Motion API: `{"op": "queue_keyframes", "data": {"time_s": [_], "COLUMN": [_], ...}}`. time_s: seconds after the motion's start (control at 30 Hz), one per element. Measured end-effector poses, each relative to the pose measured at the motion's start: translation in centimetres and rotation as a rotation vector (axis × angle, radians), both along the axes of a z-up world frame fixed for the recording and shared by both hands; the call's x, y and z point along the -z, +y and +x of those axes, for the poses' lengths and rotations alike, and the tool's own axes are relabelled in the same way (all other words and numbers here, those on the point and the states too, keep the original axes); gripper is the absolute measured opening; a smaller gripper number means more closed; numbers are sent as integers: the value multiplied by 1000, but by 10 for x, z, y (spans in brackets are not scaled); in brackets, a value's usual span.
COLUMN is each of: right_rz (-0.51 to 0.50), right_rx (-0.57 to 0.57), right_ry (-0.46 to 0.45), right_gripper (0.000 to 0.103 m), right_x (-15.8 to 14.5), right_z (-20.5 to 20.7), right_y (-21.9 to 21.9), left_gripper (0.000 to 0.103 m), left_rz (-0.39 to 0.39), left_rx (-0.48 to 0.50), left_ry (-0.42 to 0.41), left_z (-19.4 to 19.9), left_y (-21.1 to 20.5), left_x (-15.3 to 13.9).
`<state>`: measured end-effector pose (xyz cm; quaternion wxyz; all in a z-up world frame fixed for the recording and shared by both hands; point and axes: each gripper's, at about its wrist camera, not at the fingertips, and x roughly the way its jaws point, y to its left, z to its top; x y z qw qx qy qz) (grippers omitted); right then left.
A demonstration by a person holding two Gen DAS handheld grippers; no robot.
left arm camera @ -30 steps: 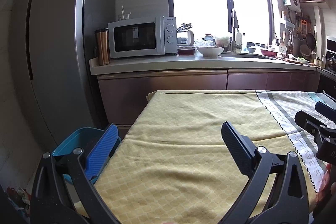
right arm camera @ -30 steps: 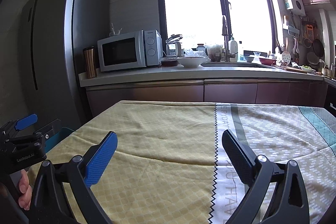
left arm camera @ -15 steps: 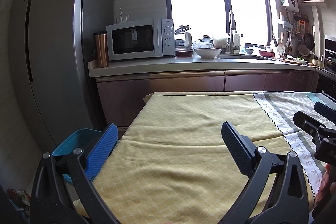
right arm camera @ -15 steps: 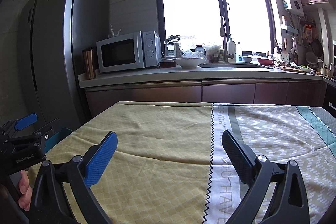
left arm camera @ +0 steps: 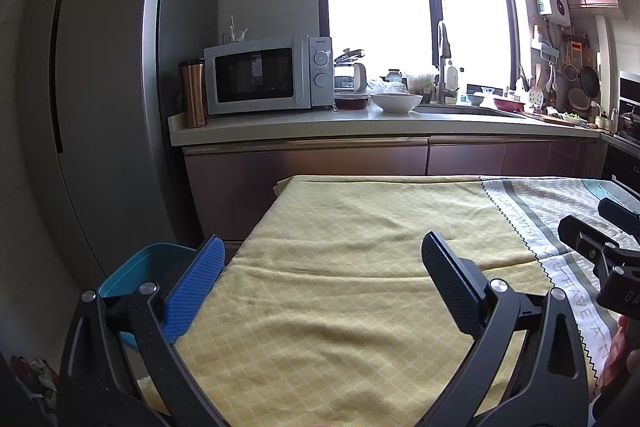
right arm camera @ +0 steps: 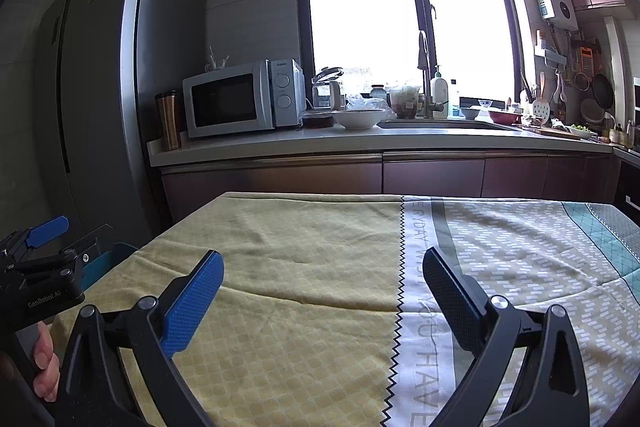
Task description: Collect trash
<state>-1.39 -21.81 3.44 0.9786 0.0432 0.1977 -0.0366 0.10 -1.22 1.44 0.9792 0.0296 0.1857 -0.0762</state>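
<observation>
A blue bin (left arm camera: pixel 140 267) stands on the floor at the table's left edge, beside the fridge; its rim (right arm camera: pixel 116 253) also peeks out in the right wrist view. My left gripper (left arm camera: pixel 322 245) hovers open over the yellow part of the tablecloth (left arm camera: pixel 340 247), with nothing between its fingers. My right gripper (right arm camera: pixel 322 257) is open too and holds nothing, above the zigzag seam of the cloth (right arm camera: pixel 400 267). Each gripper shows in the other's view: the right one (left arm camera: pixel 600 247) and the left one (right arm camera: pixel 40 267), which a hand (right arm camera: pixel 44 367) holds. Small crumpled coloured bits (left arm camera: pixel 36 375) lie on the floor at the lower left.
A tall grey fridge (left arm camera: pixel 100 87) rises at the left. Beyond the table runs a counter (left arm camera: pixel 360 125) with a microwave (left arm camera: pixel 268 81), a metal tumbler (left arm camera: pixel 193 93), a white bowl (left arm camera: pixel 396 102) and a sink with a tap (left arm camera: pixel 442 67).
Both views have shifted only slightly. Both grippers stay open in the same places over the cloth.
</observation>
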Motion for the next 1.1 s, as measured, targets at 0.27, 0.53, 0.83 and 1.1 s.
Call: {"op": "queue_keyframes", "data": {"time_s": [0.27, 0.53, 0.83, 1.1], "right_rz": [0, 1, 2, 2], "right_rx": [0, 3, 7, 6], "right_ry": [-1, -3, -7, -6], "right_gripper": [96, 96, 96, 96], "right_x": [0, 0, 0, 0], "right_z": [0, -1, -2, -2], "right_y": [0, -1, -3, -2], "left_gripper": [97, 97, 97, 97], "left_rz": [-4, -6, -6, -6], "left_rx": [-3, -7, -5, -6], "left_ry": [0, -1, -1, -2], "left_z": [1, 1, 0, 0], "left_y": [1, 1, 1, 0], "left_x": [0, 0, 0, 1]}}
